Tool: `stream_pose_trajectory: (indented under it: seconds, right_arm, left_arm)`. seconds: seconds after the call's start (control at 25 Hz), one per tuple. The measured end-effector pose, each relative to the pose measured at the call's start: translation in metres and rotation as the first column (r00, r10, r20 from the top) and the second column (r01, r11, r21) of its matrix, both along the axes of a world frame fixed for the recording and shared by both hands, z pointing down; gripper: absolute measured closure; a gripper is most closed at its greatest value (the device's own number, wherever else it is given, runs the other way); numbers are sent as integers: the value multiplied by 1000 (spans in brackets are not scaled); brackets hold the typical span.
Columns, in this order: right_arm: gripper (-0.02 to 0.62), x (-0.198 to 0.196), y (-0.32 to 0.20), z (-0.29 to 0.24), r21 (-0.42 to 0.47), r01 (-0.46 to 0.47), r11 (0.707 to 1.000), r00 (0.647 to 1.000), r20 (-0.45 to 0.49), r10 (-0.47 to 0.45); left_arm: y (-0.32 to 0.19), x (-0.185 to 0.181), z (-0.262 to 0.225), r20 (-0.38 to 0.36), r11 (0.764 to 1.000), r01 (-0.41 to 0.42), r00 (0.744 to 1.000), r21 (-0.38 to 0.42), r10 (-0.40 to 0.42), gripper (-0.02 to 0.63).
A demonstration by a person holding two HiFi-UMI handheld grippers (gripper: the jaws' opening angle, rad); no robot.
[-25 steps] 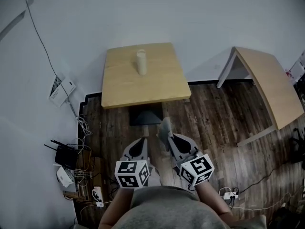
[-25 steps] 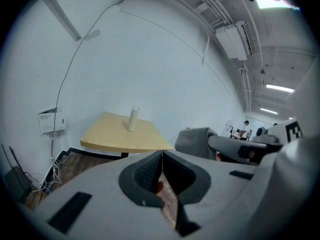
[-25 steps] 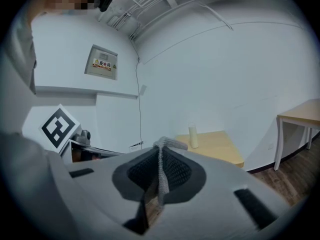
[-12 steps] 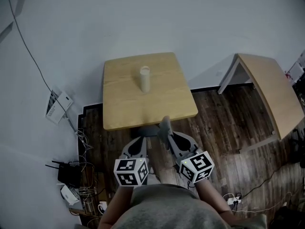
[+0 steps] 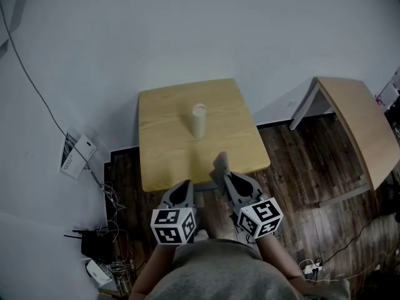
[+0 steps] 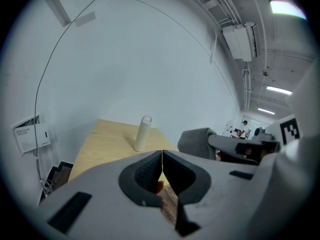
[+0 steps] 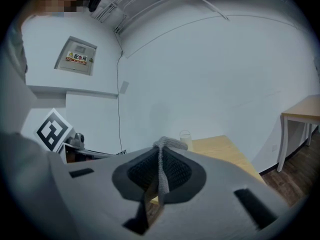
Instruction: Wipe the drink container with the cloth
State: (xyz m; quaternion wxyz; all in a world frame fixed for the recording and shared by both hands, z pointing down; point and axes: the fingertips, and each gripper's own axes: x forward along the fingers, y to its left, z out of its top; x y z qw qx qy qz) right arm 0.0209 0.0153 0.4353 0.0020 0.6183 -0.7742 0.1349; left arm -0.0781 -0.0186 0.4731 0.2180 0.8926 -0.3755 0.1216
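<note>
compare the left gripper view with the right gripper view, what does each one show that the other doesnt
Only the left gripper view shows the jaws of the left gripper, shut on nothing, and a wall-mounted air conditioner. Only the right gripper view shows the jaws of the right gripper shut on the grey cloth, plus a second table and a labelled wall box. Both show the drink bottle standing upright on the wooden table.
</note>
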Motion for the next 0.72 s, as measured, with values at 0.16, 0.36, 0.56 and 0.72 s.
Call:
stream_pose_trajectory:
  seconds: [0.16, 0.36, 0.56, 0.72]
  right_arm:
    - [583, 2, -20, 0, -1, -13, 1000, 1000, 2, 13]
    - [583, 10, -43, -3, 0, -21, 1000, 1000, -12, 21]
    - [583, 27, -69, -6, -2, -10, 1000, 1000, -21, 10]
    - [583, 39, -97, -3, -1, 16, 1000, 999, -43, -16]
  left_arm:
    - [-22, -2, 0, -1, 1000, -11, 1000, -1, 11, 603]
    - [-42, -3, 0, -6, 1000, -5, 1000, -8, 5, 603]
    - [-58, -1, 3, 0, 1000, 18, 1000, -19, -18, 603]
    - [-81, 0, 9, 11, 998, 52, 999, -25, -52, 603]
